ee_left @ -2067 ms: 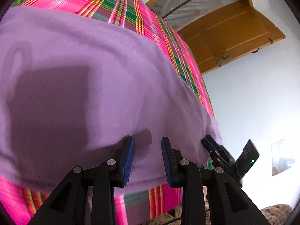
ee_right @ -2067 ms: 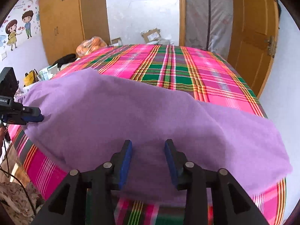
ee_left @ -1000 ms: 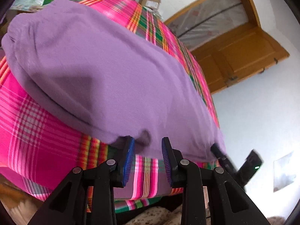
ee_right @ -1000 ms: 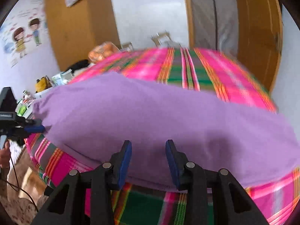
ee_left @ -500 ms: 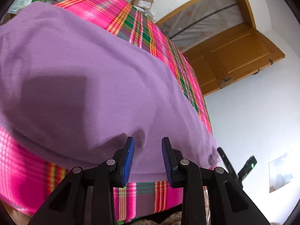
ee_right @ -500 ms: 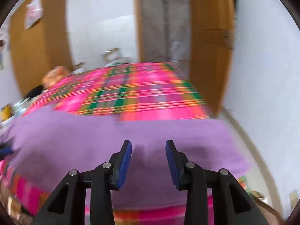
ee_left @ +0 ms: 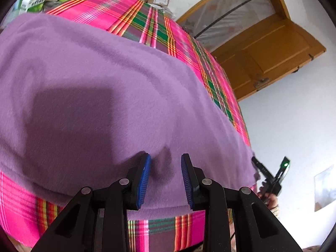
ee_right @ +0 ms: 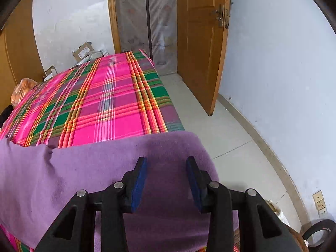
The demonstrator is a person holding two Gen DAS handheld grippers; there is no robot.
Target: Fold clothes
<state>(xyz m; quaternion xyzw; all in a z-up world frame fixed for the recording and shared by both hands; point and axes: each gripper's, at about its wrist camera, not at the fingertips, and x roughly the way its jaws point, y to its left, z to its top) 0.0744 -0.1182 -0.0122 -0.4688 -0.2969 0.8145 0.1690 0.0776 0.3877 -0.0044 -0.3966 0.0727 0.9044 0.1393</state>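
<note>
A bed (ee_right: pixel 109 109) under a pink plaid sheet carries the purple garment (ee_left: pixel 100 96), spread along its near edge, seemingly flattened ready for folding; the left tongs (ee_left: pixel 164 178) hover over its hem, jaws apart, gripping nothing; the right tongs (ee_right: pixel 166 180) likewise gape empty above its right end, though contact is unclear.

Right gripper (ee_right: pixel 166 180) is swinging rightward along the near edge of the purple garment (ee_right: pixel 88 172): earlier it faced the garment's middle, now it is sitting over the garment's right end, with the open door (ee_right: pixel 201 48) and floor (ee_right: pixel 231 138) coming into view. Left gripper (ee_left: pixel 164 178) is settling back over the garment's near hem after dipping below it toward the plaid bedsheet (ee_left: pixel 159 231).
</note>
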